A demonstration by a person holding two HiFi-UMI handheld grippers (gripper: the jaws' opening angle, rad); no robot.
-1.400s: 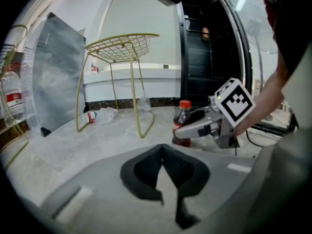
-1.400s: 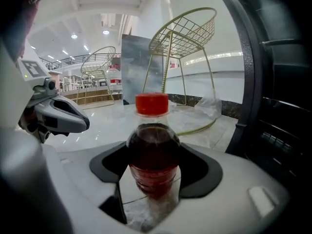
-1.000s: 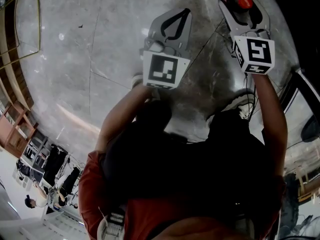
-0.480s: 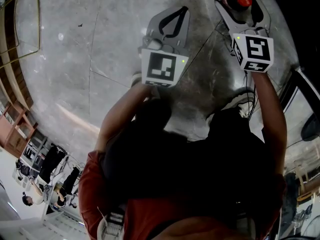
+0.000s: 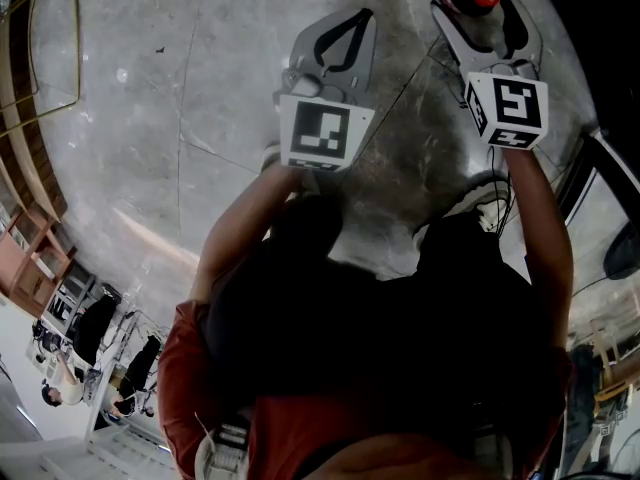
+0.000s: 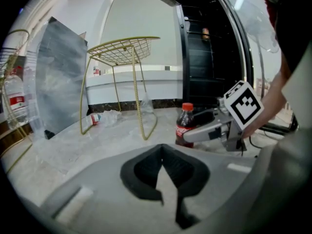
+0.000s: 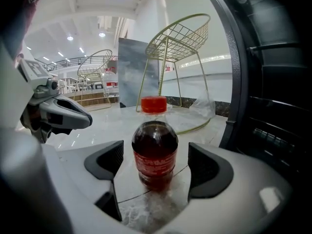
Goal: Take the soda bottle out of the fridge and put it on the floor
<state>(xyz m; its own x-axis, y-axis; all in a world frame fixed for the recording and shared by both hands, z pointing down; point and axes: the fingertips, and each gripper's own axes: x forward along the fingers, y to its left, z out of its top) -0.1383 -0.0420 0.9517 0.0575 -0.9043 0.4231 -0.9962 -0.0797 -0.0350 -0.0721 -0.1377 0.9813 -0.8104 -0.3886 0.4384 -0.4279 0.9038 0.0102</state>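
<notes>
The right gripper [image 7: 155, 172] has just been opening its jaws, which stand clear of the soda bottle [image 7: 155, 152], upright on the floor [image 7: 146, 211] between them. Placement looks done. The left gripper [image 6: 163, 179] is closed and empty.

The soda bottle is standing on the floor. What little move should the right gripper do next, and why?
Probably pull the right gripper straight back, away from the soda bottle. It stands upright on the floor, and the jaws have just been opening: they are wide apart, the bottle between them, neither pad touching it. Backing out straight should avoid tipping it.
</notes>
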